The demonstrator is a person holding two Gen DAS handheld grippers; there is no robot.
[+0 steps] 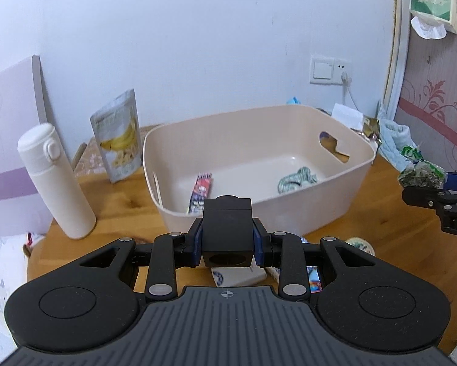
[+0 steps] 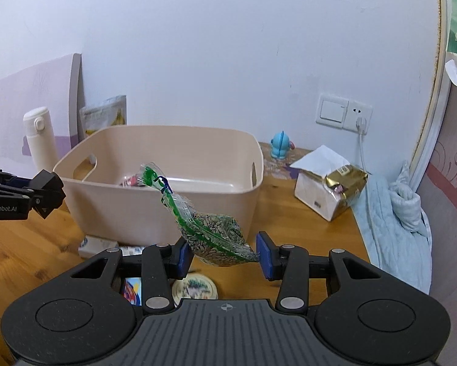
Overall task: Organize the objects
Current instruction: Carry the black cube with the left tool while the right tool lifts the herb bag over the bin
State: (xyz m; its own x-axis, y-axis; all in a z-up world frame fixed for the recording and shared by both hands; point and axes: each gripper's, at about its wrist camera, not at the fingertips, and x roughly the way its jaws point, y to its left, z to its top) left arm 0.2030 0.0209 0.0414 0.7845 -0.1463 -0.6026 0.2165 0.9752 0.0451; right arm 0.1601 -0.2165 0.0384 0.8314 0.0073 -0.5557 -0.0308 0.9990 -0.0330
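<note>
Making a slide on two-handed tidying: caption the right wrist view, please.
Right tongs hold a seed bag before the bin; left tongs carry a black box.

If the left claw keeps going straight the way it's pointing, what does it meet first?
Most likely the near wall of the beige bin, directly ahead of the left claw and the black box it grips. Depth is unclear; it might clear the rim and land inside.
</note>
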